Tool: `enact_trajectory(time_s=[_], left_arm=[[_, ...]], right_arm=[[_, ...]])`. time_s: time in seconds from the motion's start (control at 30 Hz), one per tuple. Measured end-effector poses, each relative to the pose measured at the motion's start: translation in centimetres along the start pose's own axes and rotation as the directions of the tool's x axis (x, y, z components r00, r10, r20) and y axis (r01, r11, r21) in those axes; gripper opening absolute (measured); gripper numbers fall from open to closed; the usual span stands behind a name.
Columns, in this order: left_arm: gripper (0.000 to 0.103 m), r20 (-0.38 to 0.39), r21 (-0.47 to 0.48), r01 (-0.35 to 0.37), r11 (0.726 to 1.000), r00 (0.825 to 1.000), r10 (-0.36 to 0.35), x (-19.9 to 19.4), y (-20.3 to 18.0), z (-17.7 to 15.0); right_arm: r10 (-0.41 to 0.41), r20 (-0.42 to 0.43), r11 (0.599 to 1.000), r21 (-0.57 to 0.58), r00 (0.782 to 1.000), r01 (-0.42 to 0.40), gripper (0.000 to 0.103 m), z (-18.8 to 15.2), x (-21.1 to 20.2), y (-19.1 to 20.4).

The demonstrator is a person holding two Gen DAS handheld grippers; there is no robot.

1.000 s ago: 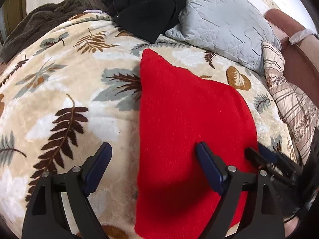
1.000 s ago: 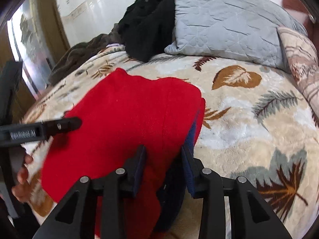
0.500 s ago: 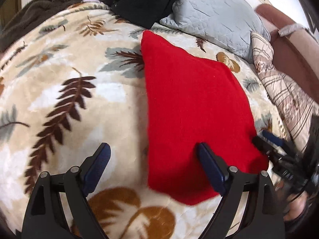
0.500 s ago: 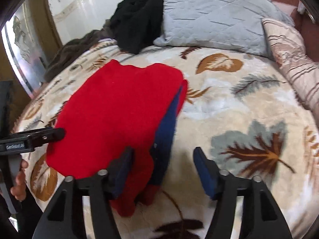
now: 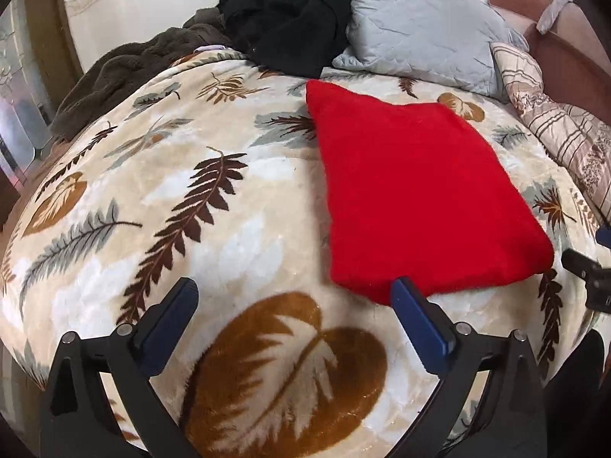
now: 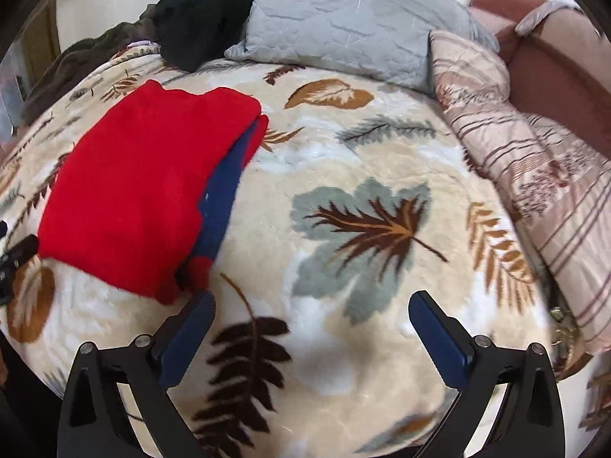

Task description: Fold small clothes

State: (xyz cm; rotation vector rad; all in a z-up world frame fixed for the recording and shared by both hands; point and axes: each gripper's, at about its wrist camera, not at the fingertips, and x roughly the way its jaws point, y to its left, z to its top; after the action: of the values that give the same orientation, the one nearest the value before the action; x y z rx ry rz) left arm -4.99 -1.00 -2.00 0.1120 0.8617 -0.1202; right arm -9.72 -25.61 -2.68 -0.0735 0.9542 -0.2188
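Spread over the bed, a plush beige blanket printed with brown and grey-green leaves [image 5: 236, 206] carries the folded red fleecy garment with a blue inner layer [image 5: 416, 198], which lies flat toward two o'clock in the left wrist view and toward ten o'clock in the right wrist view, where the blue layer shows along its right edge. Behind it sit a grey quilted pillow [image 6: 343, 19], a heap of black clothing [image 5: 286, 15], a brown fuzzy throw [image 5: 126, 65] and a striped beige pillow [image 6: 534, 145]. The left hand-held gripper [image 5: 294, 309] hovers with its jaws spread wide and nothing between them, its right finger just at the garment's near edge; the right hand-held gripper [image 6: 309, 320] is likewise wide apart and holds nothing, the garment's near corner just beyond its left finger. The garment looks light, soft and limp, likely to sag and shed its fold if lifted by one point, so I would pinch through all layers at the near corners. No brand, label or writing on it can be read.
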Motion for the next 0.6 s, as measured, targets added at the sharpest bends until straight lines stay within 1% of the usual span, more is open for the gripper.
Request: enact_trajectory(time_s=[0.07,0.1,0.17,0.23,0.4,0.6], left_arm=[[0.101,0.030,-0.012,0.014,1.000,0.999,-0.013,-0.6,-0.1,-0.5],[0.101,0.029,-0.008,0.023,1.000,0.999,-0.023,-0.7,-0.3,-0.7],[0.101,0.014,0.020,0.044,0.999,0.999,-0.045,-1.0,-0.9,-1.0],[0.101,-0.019,0.048,0.039,0.998,0.999,-0.038,-0.9,-1.6,-1.2],[0.101,-0.020,0.112,0.050,0.992,0.999,-0.048,-1.6,-3.2,-2.3],[0.101,-0.022,0.125,0.082,0.989,0.997,-0.080,-2.5,-4.3,-2.9]], right_arm=[[-0.016,0.031,1.000,-0.013,0.999,0.017,0.102,-0.5,-0.7,0.1],[-0.017,0.043,1.000,-0.014,0.999,0.017,0.102,-0.7,-1.0,0.1],[-0.015,0.060,1.000,-0.014,0.998,0.016,0.102,-0.8,-1.4,0.0],[-0.020,0.078,1.000,-0.008,0.997,0.021,0.102,-1.0,-1.8,0.0],[-0.013,0.083,1.000,0.010,0.996,0.013,0.102,-1.2,-2.3,-0.2],[-0.011,0.078,1.000,0.011,0.997,0.010,0.102,-1.6,-2.3,0.0]])
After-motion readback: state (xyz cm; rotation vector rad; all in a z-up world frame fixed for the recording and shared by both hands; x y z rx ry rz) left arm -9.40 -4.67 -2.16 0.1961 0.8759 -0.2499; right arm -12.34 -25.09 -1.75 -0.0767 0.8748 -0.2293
